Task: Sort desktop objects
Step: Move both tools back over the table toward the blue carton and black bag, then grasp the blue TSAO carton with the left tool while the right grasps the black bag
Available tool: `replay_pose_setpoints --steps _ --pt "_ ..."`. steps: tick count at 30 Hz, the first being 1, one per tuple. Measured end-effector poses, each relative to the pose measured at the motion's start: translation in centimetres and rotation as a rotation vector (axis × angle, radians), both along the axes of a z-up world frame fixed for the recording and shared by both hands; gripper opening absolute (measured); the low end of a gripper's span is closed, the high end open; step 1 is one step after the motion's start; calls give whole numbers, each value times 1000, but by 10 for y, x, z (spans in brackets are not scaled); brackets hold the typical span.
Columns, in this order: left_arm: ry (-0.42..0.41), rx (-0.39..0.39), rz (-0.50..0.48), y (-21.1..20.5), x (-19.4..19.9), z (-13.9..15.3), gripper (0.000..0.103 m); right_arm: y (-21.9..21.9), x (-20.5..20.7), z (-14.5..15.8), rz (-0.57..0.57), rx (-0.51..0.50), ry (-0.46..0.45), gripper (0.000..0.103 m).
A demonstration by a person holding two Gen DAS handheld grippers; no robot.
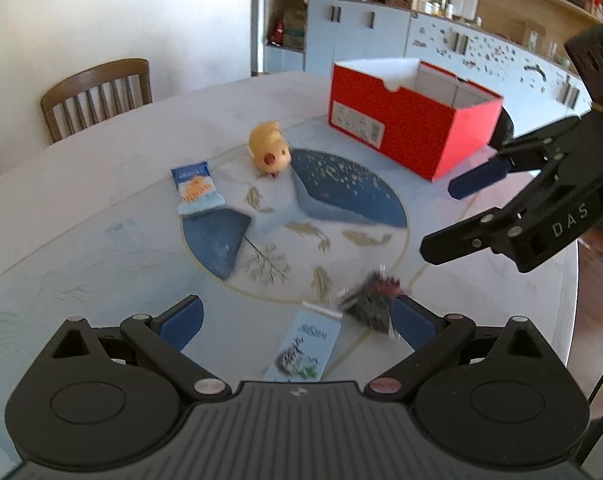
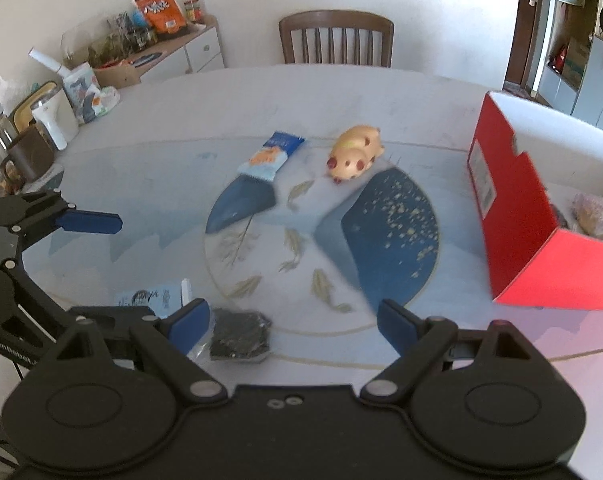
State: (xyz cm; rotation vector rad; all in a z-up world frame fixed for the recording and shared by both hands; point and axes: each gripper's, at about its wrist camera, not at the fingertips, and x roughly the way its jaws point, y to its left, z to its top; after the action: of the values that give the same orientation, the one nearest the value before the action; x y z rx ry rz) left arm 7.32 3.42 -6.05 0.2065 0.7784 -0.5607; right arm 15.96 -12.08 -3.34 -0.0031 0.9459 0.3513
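Note:
A yellow pig toy (image 1: 269,154) (image 2: 355,158) stands mid-table beside a blue snack packet (image 1: 197,190) (image 2: 273,156). A pale sachet (image 1: 305,346) (image 2: 149,298) lies between the fingers of my left gripper (image 1: 297,320) (image 2: 109,268), which is open. A dark packet in clear wrap (image 1: 371,300) (image 2: 241,338) rests on the table by the left gripper's right pad. It also sits just inside the left pad of my right gripper (image 2: 293,328) (image 1: 445,216), which is open too. The red box (image 1: 405,124) (image 2: 513,220) stands open at the right with a wrapped item (image 2: 597,216) inside.
The round table (image 1: 101,152) carries a blue painted medallion in its middle. A wooden chair (image 1: 97,94) (image 2: 337,38) stands at the far edge. Jars and bags (image 2: 53,108) crowd the table's left rim, and white cabinets (image 1: 365,40) stand behind the box.

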Motion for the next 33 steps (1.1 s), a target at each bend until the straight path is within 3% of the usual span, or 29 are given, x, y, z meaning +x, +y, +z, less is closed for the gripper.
replay_pose_setpoints --steps 8,14,24,33 --pt "18 34 -57 0 -4 -21 101 23 1 -20 11 -10 53 90" --pt "58 36 -52 2 3 -34 101 35 4 -35 18 -39 87 86" --pt "53 51 -34 4 5 -42 100 46 9 -48 38 -81 117 76" --pt "65 45 -39 5 4 -41 68 43 13 -53 27 -90 128 60"
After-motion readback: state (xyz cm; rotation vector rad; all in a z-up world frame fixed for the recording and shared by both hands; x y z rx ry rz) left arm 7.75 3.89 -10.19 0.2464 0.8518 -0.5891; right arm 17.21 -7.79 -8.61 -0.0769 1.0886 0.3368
